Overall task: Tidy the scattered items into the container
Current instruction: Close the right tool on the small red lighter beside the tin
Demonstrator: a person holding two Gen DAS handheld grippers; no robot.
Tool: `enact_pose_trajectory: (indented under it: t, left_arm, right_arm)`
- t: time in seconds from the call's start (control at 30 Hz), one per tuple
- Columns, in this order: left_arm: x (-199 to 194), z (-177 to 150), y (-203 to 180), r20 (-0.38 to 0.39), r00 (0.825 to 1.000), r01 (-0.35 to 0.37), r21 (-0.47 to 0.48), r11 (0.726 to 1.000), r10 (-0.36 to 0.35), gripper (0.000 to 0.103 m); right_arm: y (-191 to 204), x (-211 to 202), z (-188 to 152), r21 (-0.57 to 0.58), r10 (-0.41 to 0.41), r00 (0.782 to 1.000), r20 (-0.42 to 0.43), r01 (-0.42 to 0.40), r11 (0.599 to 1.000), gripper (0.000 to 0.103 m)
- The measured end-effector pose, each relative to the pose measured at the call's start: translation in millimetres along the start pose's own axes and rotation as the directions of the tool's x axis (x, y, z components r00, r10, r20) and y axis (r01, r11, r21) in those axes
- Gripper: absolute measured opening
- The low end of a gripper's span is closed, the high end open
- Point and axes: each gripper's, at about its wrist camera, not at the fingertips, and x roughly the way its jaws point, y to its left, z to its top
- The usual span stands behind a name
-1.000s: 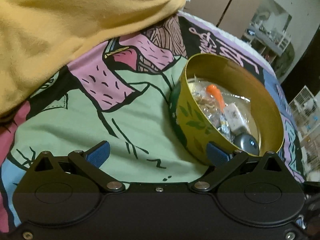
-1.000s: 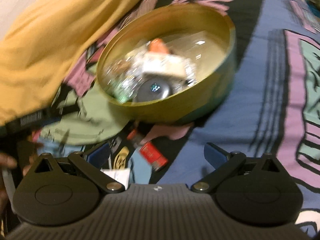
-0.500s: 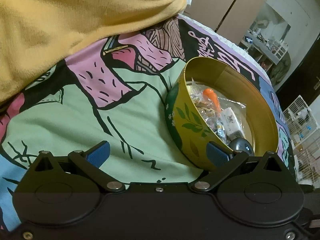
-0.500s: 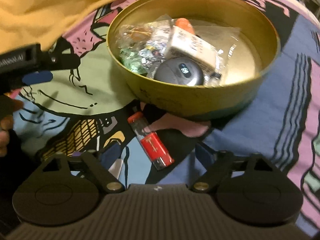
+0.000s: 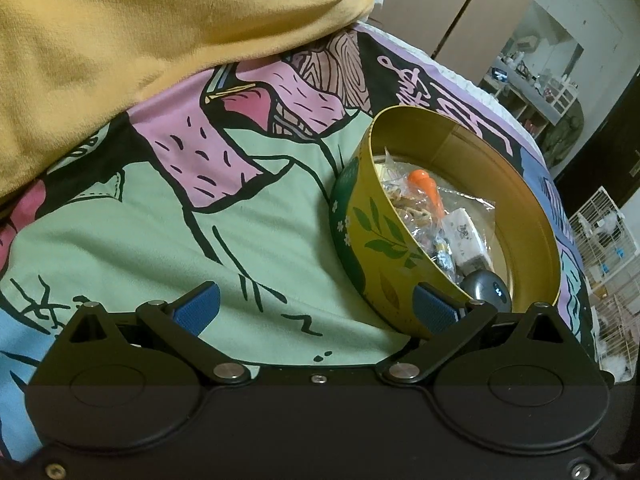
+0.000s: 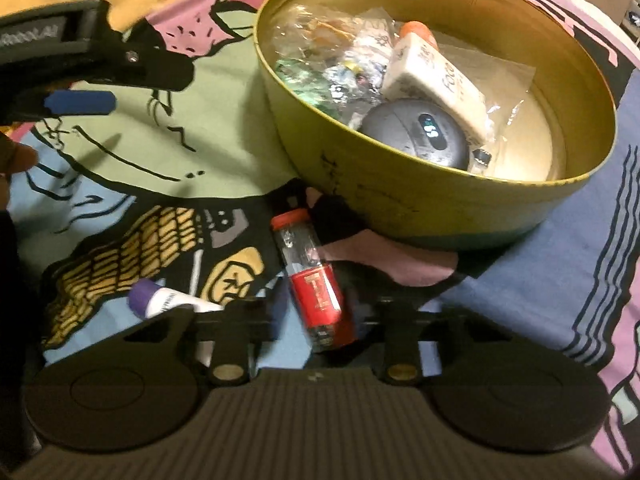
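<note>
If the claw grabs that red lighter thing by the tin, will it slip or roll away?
The red lighter looks hard, glossy plastic, so it may slip a bit between the right claw fingers. It seems small, so probably light and stiff. It lies flat on the soft bedspread, so it likely won't roll far if nudged, though it could slide toward the tin.

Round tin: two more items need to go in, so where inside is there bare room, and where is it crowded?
Inside the round tin, bare floor shows between the grey round device and the wall on the blue-bedspread side. The half toward the yellow blanket is crowded with clear bags and a white box.
</note>
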Motion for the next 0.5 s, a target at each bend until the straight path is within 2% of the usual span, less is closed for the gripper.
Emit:
enact_pose_trajectory:
  t: [0.2, 0.5]
  left_arm:
    - [-1, 0, 0, 0.000, 1.000, 0.007, 0.001, 1.000, -0.007, 0.102]
    - [-2, -2, -4, -0.005, 1.000, 0.018, 0.028, 0.999, -0.017, 0.102]
  right_arm:
    - [-11, -12, -3, 0.085, 0.025, 0.999, 0.020, -0.027, 0.996, 0.025]
    - [-20, -47, -12, 0.185, 0.081, 0.991, 0.106, -0.100, 0.978, 0.025]
